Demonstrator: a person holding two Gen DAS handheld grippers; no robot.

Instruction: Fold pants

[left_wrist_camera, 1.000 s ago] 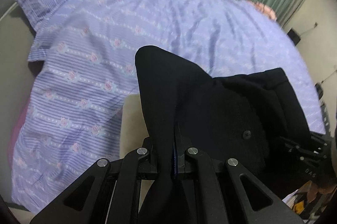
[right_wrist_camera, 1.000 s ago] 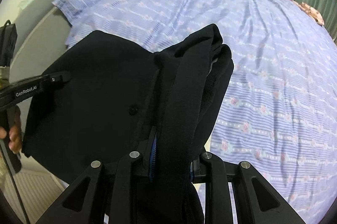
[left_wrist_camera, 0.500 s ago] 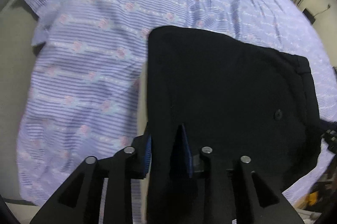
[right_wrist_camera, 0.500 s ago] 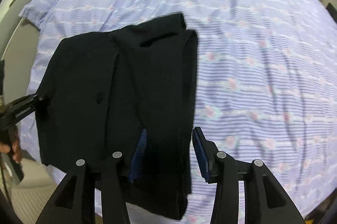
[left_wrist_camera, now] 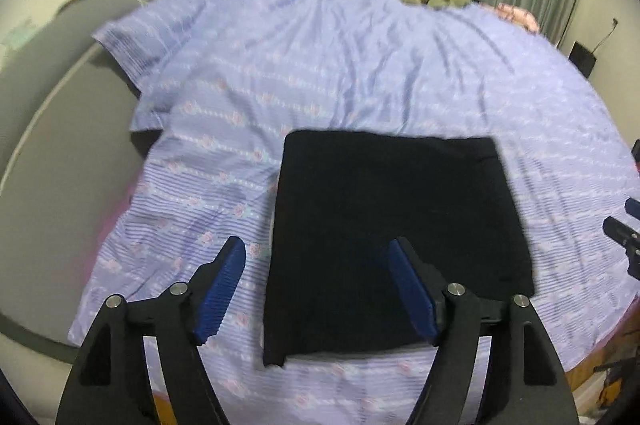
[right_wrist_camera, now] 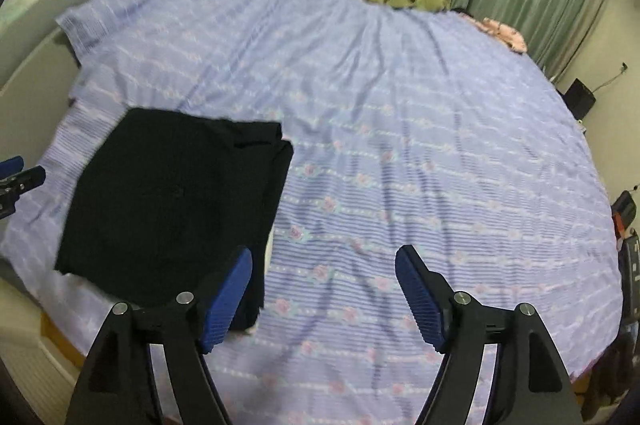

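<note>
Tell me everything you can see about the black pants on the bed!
The pants are plain black, soft-looking cloth, folded into a flat, nearly square bundle. They lie on the purple flowered sheet near the bed's front edge. The right wrist view shows stacked layers at one far corner and a faint button in the middle. A small tail of cloth pokes out at one near corner. Only the sheet touches them: the left gripper and right gripper hang above, jaws opening, nothing between them.
</note>
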